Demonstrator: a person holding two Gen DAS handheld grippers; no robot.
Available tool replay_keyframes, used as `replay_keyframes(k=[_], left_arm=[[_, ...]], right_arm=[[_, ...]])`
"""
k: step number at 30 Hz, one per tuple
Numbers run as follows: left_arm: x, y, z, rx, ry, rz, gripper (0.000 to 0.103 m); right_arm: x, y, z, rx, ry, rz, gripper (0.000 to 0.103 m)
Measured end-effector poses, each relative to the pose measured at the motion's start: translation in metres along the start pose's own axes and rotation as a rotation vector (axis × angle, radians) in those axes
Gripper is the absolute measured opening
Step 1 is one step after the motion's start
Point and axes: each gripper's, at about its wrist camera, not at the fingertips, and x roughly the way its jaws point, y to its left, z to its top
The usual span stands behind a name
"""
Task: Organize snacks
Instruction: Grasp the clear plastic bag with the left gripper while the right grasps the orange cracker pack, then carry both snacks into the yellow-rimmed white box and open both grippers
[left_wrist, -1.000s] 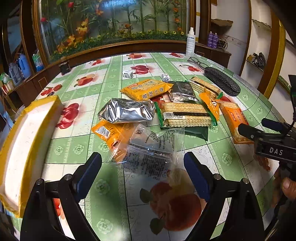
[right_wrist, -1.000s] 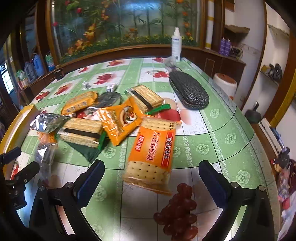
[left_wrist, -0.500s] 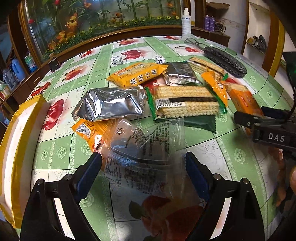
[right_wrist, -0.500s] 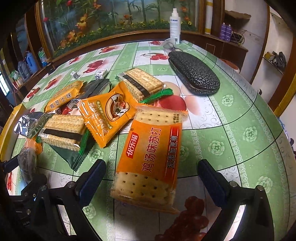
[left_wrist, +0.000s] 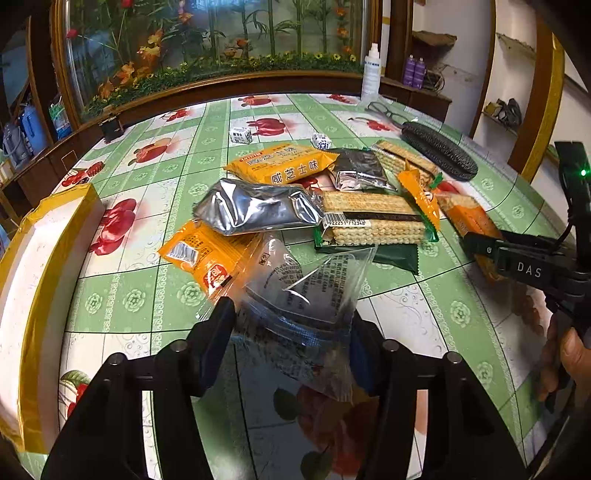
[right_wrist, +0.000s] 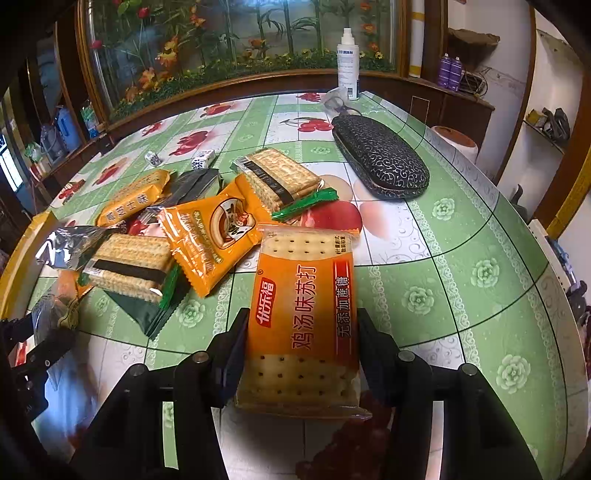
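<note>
My left gripper (left_wrist: 291, 332) is shut on a clear plastic snack packet (left_wrist: 303, 295) at the near end of the snack pile. My right gripper (right_wrist: 301, 339) is shut on an orange cracker packet (right_wrist: 303, 317), fingers pressing both long sides. Behind lie a silver foil pack (left_wrist: 255, 210), an orange pack (left_wrist: 207, 254), a yellow pack (left_wrist: 284, 164), cracker sandwich packs (left_wrist: 373, 221) and an orange pouch (right_wrist: 214, 236). The right gripper also shows in the left wrist view (left_wrist: 480, 245).
A white box with yellow edges (left_wrist: 40, 280) stands at the table's left. A black glasses case (right_wrist: 380, 158), glasses (left_wrist: 384, 112), a white spray bottle (right_wrist: 349, 62) and two dice (left_wrist: 240, 134) lie farther back. The table's right edge (right_wrist: 535, 240) curves close by.
Both grippers moved forward and closed: the left on the clear packet, the right on the orange cracker packet. Both were open before.
</note>
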Motion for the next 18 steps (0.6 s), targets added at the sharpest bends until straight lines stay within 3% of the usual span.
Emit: replay_keyframes(k=[3, 11, 18], left_arm=[[-0.016, 0.005, -0.001, -0.012, -0.03, -0.022, 0.039], [-0.034, 0.032, -0.013, -0.112, -0.042, -0.106, 0.037], [-0.054, 0.049, -0.016, -0.163, -0.075, -0.091, 0.03]], right_arm=[[-0.01, 0.001, -0.005, 0.005, -0.015, 0.029, 0.056], [-0.047, 0.015, -0.012, -0.02, -0.07, 0.115, 0.055], [-0.068, 0.045, -0.011, -0.075, -0.102, 0.203, 0.055]])
